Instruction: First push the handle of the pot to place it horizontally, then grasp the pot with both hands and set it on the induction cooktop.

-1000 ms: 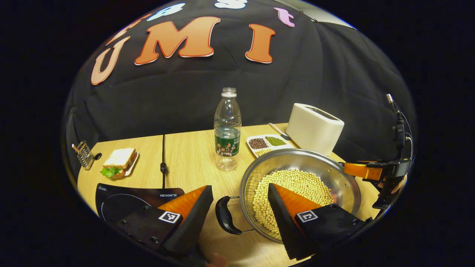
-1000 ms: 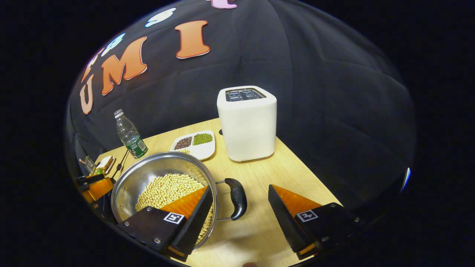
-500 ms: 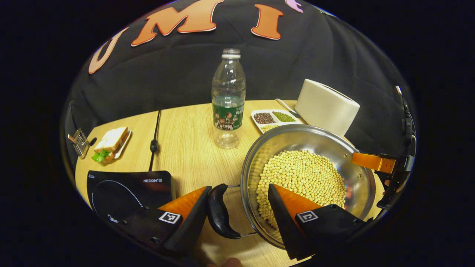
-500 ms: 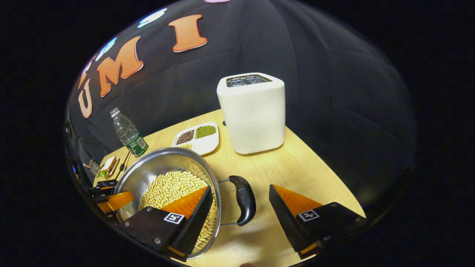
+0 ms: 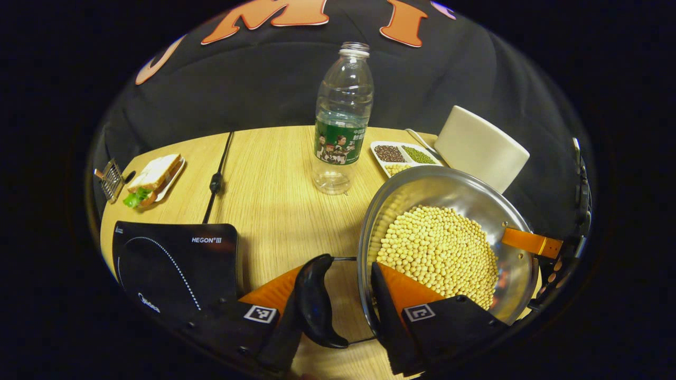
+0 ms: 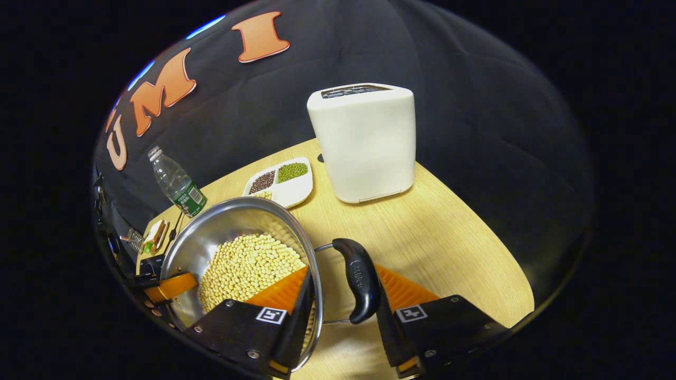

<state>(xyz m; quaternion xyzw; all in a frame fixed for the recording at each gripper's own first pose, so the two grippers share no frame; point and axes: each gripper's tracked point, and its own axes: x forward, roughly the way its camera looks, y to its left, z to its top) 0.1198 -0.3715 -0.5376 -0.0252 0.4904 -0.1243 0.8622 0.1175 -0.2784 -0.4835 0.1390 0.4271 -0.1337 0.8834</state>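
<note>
The shiny steel pot heaped with pale soybeans sits on the light wooden table, right of the flat black induction cooktop. The left gripper has narrowed around the pot's black curved left handle and rim; firm pressure from both fingers seems likely but is hard to confirm. The right gripper likewise brackets the black right handle and rim, partly closed.

Left gripper: 2 wedge-shaped fingers on black housings, each with a square black-and-white tag and small screws. Right gripper: same build, ribbed inner finger faces, round screws along its housing
</note>
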